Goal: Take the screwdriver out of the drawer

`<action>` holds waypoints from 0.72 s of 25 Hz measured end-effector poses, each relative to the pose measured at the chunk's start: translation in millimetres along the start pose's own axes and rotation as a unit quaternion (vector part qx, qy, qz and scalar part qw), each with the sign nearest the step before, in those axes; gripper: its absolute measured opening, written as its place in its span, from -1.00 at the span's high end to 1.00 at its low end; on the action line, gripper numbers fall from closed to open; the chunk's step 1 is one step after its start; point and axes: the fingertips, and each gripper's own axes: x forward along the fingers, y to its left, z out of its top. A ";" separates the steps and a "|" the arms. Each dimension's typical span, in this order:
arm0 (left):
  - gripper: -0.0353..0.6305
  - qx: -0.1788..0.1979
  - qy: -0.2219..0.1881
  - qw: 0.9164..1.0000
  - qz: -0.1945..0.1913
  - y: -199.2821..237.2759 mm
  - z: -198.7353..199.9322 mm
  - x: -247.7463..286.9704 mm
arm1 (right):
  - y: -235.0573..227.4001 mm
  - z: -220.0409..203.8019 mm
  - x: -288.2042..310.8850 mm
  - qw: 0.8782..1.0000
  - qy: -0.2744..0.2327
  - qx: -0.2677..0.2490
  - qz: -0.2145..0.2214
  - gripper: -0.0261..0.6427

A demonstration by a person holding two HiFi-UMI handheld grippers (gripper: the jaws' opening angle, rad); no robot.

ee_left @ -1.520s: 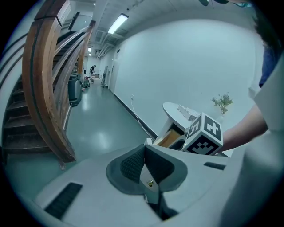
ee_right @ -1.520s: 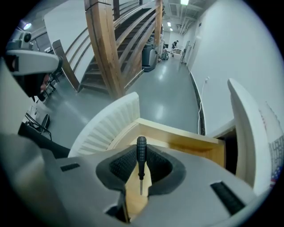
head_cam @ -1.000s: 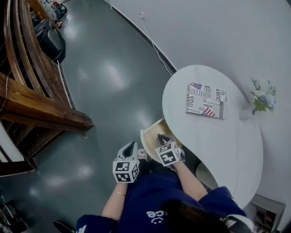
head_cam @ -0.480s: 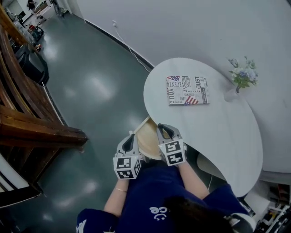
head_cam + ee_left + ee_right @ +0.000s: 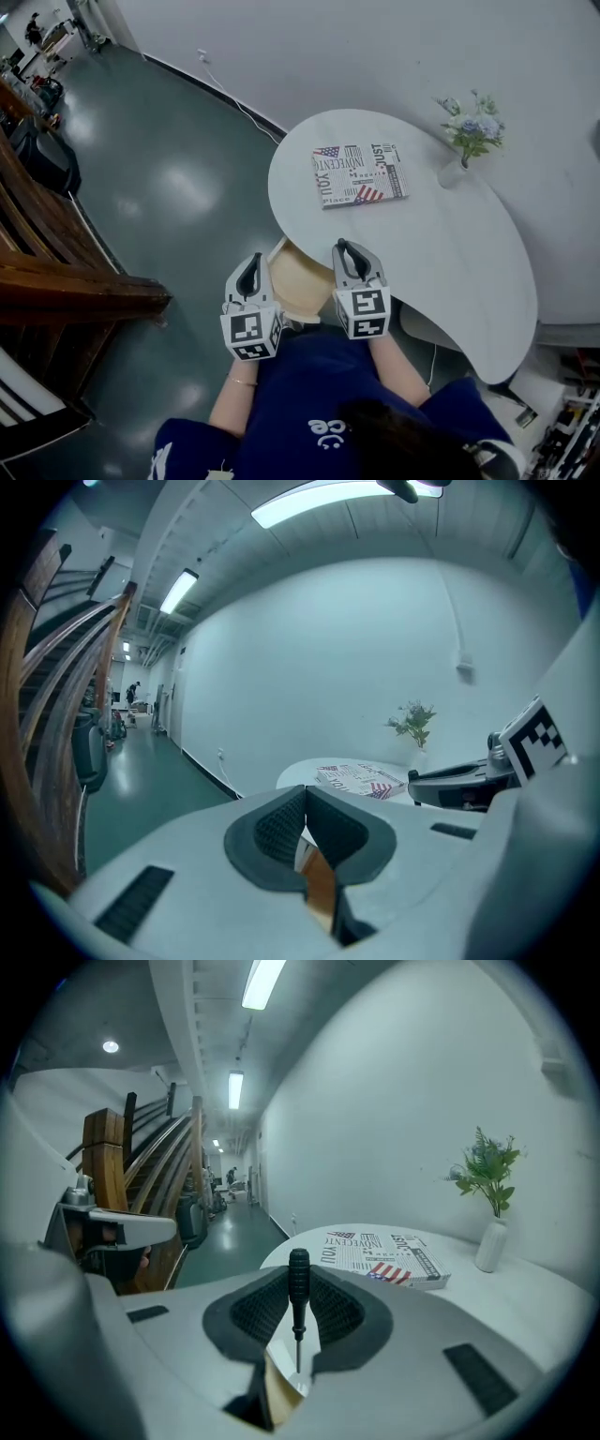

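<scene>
A small black-handled screwdriver stands upright between the pads of my right gripper, handle up and thin shaft pointing down, and the jaws are shut on it. In the head view the right gripper hovers over the near edge of the white table, above the open wooden drawer. My left gripper hangs just left of the drawer. Its pads meet with nothing between them. Wood of the drawer shows below both sets of jaws.
A printed book lies on the table's far side. A white vase of flowers stands at the back right by the wall. A wooden staircase borders the dark glossy floor on the left. A cable runs along the wall's foot.
Both grippers have risen out of the drawer area. The right one came up over the table edge with the screwdriver in its jaws; the left rose beside the drawer.
</scene>
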 end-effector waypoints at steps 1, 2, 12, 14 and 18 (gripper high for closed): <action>0.88 0.001 0.000 1.000 -0.002 -1.5 0.4 1.5 | -2.4 0.7 -1.4 1.000 -0.004 0.001 -0.004 0.70; 0.88 0.001 0.000 1.000 -0.004 -2.6 0.3 2.6 | -4.1 1.7 -2.5 1.000 -0.007 0.000 -0.007 0.70; 0.88 0.015 0.005 1.000 0.001 6.3 0.0 2.3 | 7.1 4.1 3.2 1.000 -0.010 -0.011 0.000 0.70; 0.88 0.017 0.004 1.000 0.003 9.0 1.4 1.7 | 10.6 4.3 4.6 1.000 -0.011 -0.011 0.003 0.70; 0.88 0.011 0.003 1.000 0.002 12.0 1.7 1.7 | 14.3 3.8 6.8 1.000 -0.009 -0.012 0.004 0.70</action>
